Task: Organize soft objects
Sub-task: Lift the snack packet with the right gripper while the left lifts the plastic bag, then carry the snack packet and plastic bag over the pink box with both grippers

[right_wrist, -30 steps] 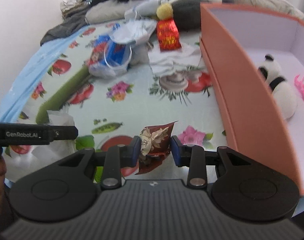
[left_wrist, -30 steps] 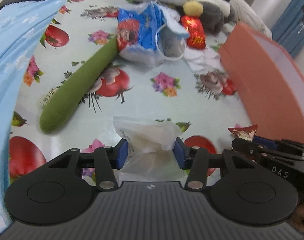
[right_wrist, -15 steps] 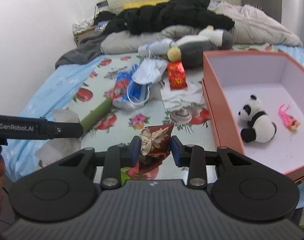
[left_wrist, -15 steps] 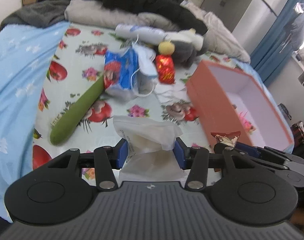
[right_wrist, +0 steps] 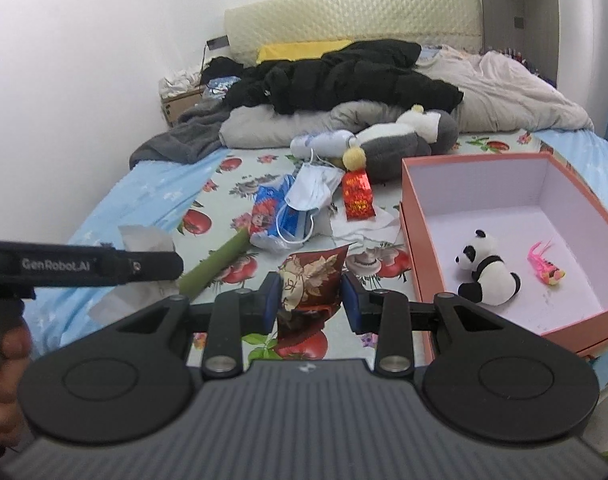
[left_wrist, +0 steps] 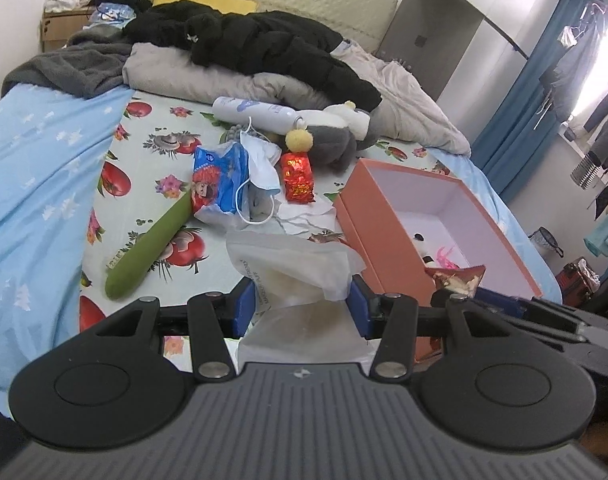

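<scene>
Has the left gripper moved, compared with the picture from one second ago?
Yes. The left gripper has risen and pulled back: the green tube on the bed looks smaller and farther.

Left gripper [left_wrist: 300,300] fingers [left_wrist: 243,305] clamping a translucent plastic bag [left_wrist: 292,268], green plush cucumber [left_wrist: 152,246] left, orange box [left_wrist: 368,224] right

My left claw [left_wrist: 302,300] pinches a crumpled translucent white bag [left_wrist: 292,268]; my right claw [right_wrist: 310,296] clamps a brown leaf-patterned packet [right_wrist: 310,280], both lifted over the bed. In the orange box [right_wrist: 414,236] a panda plush [right_wrist: 484,274] sits beside a pink toy [right_wrist: 546,266]
</scene>
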The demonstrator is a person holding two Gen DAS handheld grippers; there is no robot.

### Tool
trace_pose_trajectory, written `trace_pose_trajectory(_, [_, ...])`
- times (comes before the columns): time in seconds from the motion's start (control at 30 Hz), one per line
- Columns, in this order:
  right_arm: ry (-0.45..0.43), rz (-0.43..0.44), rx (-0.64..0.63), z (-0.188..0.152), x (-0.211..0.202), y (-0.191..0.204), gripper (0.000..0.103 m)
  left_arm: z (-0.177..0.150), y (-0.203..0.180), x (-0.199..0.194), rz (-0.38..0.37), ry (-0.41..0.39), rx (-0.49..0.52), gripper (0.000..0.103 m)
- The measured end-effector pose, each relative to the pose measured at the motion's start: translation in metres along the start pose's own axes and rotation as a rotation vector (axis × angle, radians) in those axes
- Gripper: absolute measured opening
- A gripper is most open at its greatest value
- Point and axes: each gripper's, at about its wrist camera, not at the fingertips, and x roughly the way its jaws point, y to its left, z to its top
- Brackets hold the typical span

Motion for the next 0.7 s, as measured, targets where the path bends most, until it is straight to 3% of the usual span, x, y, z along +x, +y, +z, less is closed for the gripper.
trace_pose_trajectory(0.37, [-0.029,-0.055,0.009,-0.006,-0.032,-0.004,0.037,-0.013,-0.027,-0.022,-0.051,-0.013,0.02,0.055])
trace_pose_trajectory(0.7, [-0.058,-0.189,0.082,-0.015,-0.064,-0.045,0.037,-0.011,-0.074,0.001,-0.165,0.042,0.088,0.055])
